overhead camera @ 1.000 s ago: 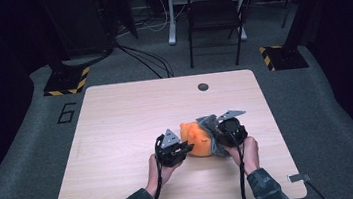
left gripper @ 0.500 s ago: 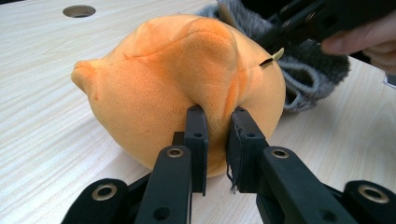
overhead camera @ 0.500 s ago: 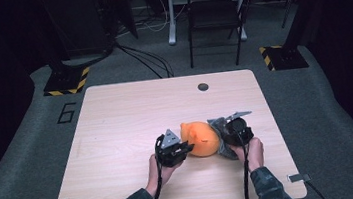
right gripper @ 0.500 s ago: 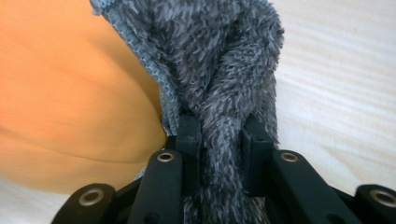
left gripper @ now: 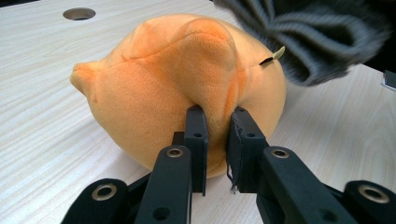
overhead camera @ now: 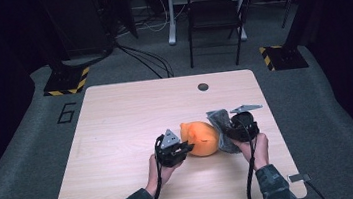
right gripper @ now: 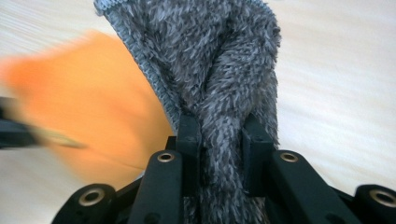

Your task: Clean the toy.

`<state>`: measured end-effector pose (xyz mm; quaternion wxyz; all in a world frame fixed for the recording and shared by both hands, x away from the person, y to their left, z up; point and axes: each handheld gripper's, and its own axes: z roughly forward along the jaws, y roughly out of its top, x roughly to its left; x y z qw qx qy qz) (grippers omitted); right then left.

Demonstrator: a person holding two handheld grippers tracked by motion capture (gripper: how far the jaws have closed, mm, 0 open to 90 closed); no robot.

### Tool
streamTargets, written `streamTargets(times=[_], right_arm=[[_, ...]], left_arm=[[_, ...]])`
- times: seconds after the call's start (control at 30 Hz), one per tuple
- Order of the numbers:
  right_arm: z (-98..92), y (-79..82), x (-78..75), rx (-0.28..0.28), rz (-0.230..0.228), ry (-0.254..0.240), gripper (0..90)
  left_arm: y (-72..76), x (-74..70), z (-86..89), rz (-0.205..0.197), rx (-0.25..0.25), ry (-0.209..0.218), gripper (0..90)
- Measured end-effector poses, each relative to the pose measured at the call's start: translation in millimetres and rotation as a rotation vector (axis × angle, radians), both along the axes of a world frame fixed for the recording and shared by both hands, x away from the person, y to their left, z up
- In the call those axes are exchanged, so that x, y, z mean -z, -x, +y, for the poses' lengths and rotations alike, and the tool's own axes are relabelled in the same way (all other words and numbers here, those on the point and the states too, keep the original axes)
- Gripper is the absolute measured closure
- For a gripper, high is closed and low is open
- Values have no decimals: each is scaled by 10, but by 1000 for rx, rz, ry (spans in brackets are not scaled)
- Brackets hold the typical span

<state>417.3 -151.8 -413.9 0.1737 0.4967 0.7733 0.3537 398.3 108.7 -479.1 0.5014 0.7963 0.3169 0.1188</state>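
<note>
The left claw (left gripper: 216,116) is clamped on a pinched fold of the orange plush toy (left gripper: 187,88), which lies on the desk (overhead camera: 116,121) slightly right of centre and toward the person's edge. In the high view the left claw (overhead camera: 186,147) stands at the toy's (overhead camera: 201,138) left side.

The right claw (right gripper: 219,130) is clamped on a bunched strip of grey fuzzy fabric (right gripper: 215,65). In the high view that fabric (overhead camera: 220,122) hangs just beside the toy's right flank, in front of the right claw (overhead camera: 232,132).

Change over the last second:
1. The grey fabric, earlier draped over the toy's right part, now sits off to the right, and more orange surface is exposed.
2. The right claw has shifted to the right, away from the toy.
3. The left claw and the toy have kept their position.

Assessment: the work in hand appears to be stripping the grey cover from the toy, with 1 claw anchoring and the other pulling. The cover looks largely free. In the left gripper view a fold of it (left gripper: 317,37) lies close behind the toy's upper right edge; whether it touches cannot be determined.
</note>
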Motion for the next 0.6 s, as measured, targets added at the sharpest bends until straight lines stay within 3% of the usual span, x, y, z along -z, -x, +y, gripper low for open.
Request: streamTargets(times=[0.1,0.13,0.23,0.27,0.33,0.6], right_arm=[[138,59,-79,-49,-26,-5,733],[322,124,-124,-101,-40,-4,733],[519,181,-116,-153,-40,8,732],[519,181,-116,-153,-40,8,732],[649,190,-33,-156,-49,56,733],[530,132,28,-112,-48,102,733]], left_arm=[[0,0,1,-1,0,-1,790],[3,-1,-2,2,2,2,790],[9,-2,-7,-7,1,-13,790],[9,-2,-7,-7,1,-13,790],[-8,4,9,-4,6,-14,790],[-2,8,-3,2,4,-7,790]])
